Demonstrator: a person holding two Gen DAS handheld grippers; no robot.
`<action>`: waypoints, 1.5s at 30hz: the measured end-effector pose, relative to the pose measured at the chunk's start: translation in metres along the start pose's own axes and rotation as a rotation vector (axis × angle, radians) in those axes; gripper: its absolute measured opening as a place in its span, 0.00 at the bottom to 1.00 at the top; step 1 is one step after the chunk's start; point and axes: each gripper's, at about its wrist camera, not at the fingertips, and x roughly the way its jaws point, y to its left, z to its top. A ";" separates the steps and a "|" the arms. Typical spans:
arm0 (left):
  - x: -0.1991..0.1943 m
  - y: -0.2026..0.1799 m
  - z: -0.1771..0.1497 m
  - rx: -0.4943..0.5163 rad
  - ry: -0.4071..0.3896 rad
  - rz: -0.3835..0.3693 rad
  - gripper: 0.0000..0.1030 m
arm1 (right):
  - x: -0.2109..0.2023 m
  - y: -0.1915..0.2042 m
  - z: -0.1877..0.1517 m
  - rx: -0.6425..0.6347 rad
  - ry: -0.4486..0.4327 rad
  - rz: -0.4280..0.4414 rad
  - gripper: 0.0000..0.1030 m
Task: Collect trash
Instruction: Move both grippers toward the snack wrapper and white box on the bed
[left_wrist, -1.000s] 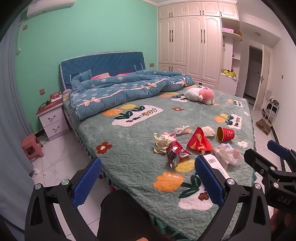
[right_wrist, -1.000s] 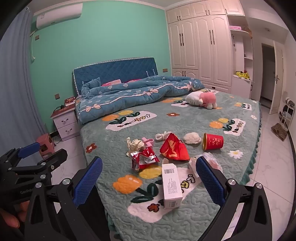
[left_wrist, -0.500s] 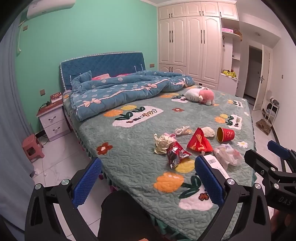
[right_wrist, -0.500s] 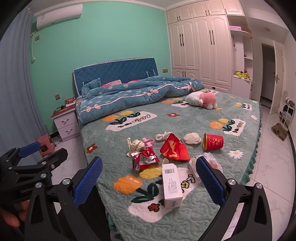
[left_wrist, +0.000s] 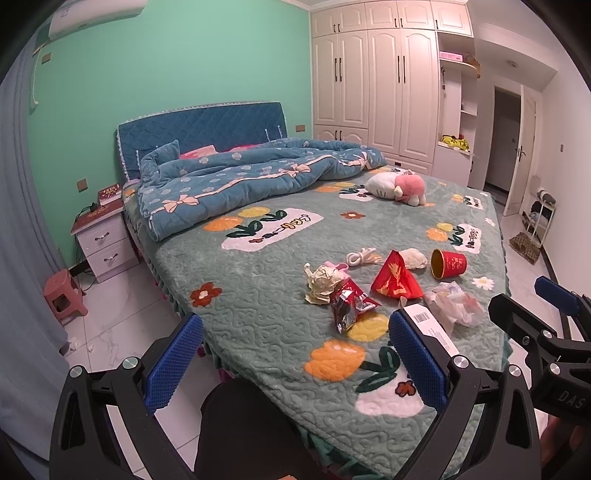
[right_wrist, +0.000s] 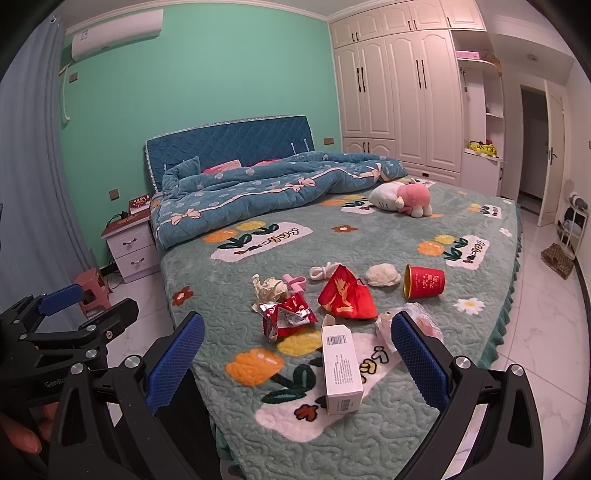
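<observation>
Trash lies near the foot of the bed: a white carton, a red foil wrapper, a red paper bag, a red cup on its side, a crumpled paper ball, a white wad, a white cord and a clear plastic bag. My left gripper is open and empty, short of the bed's corner. My right gripper is open and empty, with the carton between its fingers but farther off.
A dark bin stands below the left gripper beside the bed. A blue quilt and a plush toy lie farther up the bed. A nightstand and a pink stool stand on the left, wardrobes at the back.
</observation>
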 end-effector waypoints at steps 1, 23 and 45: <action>0.001 0.001 0.000 0.002 0.003 -0.003 0.96 | 0.001 -0.001 0.000 0.003 0.001 -0.002 0.96; 0.042 -0.038 0.016 0.110 0.064 -0.144 0.96 | 0.017 -0.032 0.000 0.032 0.023 -0.050 0.96; 0.116 -0.045 0.018 0.176 0.239 -0.210 0.96 | 0.080 -0.048 -0.015 0.078 0.188 -0.010 0.96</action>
